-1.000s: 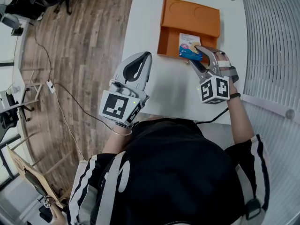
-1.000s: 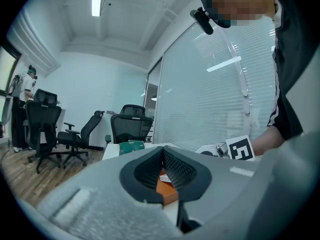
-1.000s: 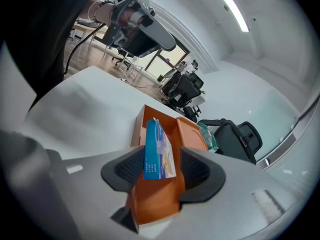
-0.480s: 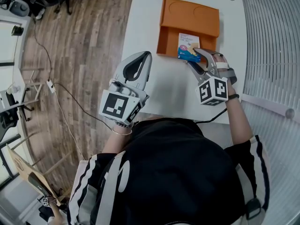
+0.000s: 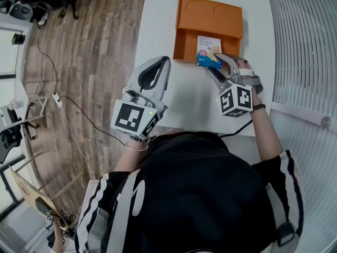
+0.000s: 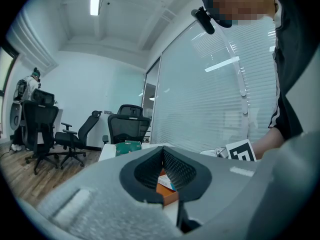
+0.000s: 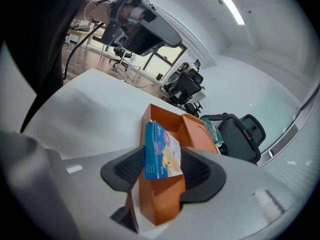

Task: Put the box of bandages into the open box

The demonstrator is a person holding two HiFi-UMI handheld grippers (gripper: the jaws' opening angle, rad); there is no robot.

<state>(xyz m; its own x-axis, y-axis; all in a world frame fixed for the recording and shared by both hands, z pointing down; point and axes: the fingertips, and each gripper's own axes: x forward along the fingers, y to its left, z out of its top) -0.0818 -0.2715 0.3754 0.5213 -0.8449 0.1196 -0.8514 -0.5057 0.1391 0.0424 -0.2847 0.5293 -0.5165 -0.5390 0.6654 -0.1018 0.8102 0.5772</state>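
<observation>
Over the near end of the open box (image 5: 210,20) (image 7: 159,204), holds the bandage box (image 5: 209,51) (image 7: 161,151) upright in the right gripper (image 5: 216,63) (image 7: 162,168), jaws pressed on its two broad faces. Holds the left gripper (image 5: 165,62) (image 6: 162,150) well apart, above the table's (image 5: 184,101) left edge, jaws together on nothing.

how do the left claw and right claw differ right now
The right claw is shut on the bandage box; the left claw is shut on nothing. The right claw reaches over the open orange box; the left claw hangs back at the left edge of the table, apart from both boxes. Both are shut and point away from the person.
</observation>
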